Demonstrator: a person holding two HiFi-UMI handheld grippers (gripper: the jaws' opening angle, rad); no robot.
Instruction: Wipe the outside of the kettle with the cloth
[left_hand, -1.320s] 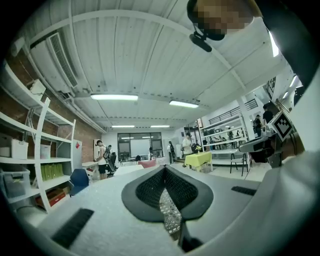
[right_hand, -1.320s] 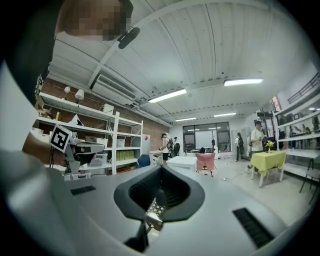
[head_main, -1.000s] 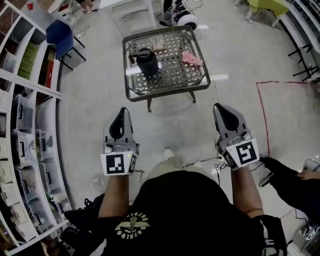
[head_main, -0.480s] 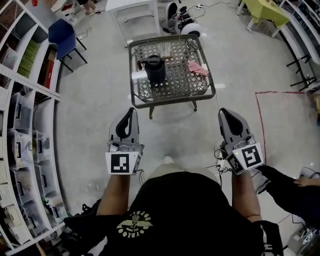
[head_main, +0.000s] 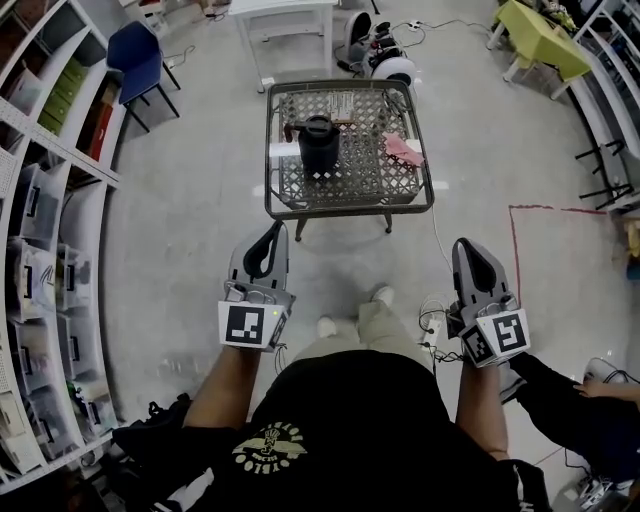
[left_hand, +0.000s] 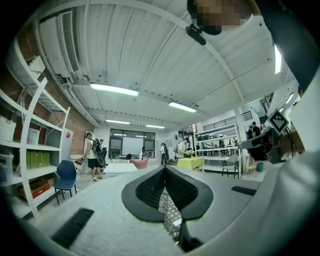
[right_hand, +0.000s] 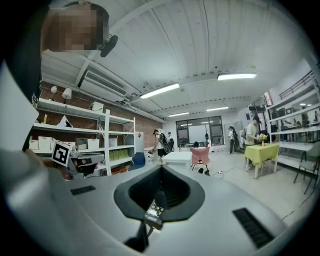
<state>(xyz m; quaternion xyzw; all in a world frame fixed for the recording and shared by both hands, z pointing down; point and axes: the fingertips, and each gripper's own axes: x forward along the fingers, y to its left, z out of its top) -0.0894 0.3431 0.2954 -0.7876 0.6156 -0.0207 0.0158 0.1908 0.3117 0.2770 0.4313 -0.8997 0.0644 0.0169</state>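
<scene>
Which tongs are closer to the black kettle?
Left. The left tongs hang short of the table, nearly in line with the kettle; the right tongs hang farther off to its right.

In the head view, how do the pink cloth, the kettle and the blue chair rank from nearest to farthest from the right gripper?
From the right gripper:
1. Pink cloth, on the right side of the table.
2. Kettle, near the middle of the table.
3. Blue chair, far off to the left.
</scene>
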